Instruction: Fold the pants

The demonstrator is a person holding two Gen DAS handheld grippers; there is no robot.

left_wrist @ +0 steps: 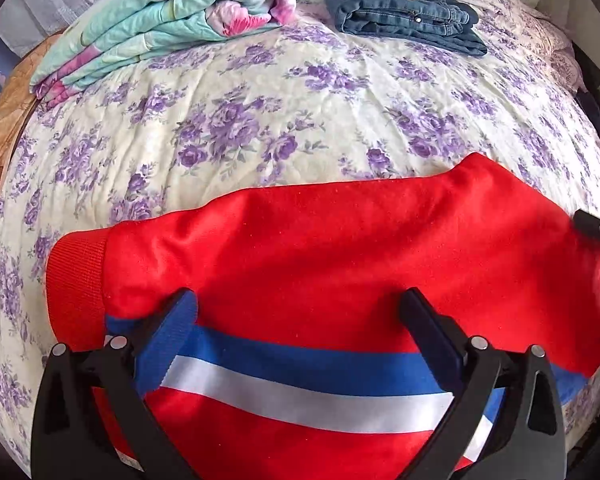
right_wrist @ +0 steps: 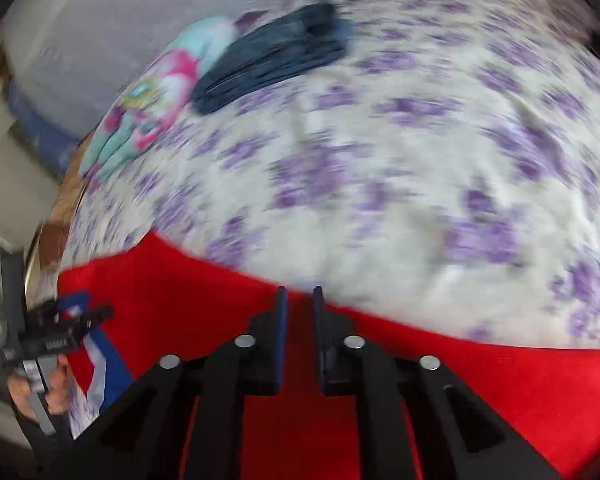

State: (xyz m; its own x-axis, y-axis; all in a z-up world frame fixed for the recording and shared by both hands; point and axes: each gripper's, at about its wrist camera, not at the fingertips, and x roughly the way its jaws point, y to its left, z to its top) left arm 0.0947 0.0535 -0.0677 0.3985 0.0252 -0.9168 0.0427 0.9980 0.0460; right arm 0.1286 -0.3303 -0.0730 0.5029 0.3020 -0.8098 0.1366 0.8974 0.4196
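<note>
Red pants (left_wrist: 320,248) with a blue and white side stripe (left_wrist: 300,384) lie across the near part of the bed, the ribbed cuff (left_wrist: 76,280) at the left. My left gripper (left_wrist: 298,312) is open just above the pants near the stripe, its fingers apart. My right gripper (right_wrist: 300,304) has its fingers nearly together with red cloth (right_wrist: 300,360) between them at the pants' far edge; the right wrist view is blurred by motion. The left gripper (right_wrist: 66,320) also shows in the right wrist view at the far left, held by a hand. A right fingertip (left_wrist: 598,228) shows at the left wrist view's right edge.
The bed has a white sheet with purple flowers (left_wrist: 300,120). A folded floral quilt (left_wrist: 160,24) lies at the back left. Folded blue jeans (left_wrist: 404,12) lie at the back, also in the right wrist view (right_wrist: 276,56). A brown bed frame edge (left_wrist: 4,120) runs along the left.
</note>
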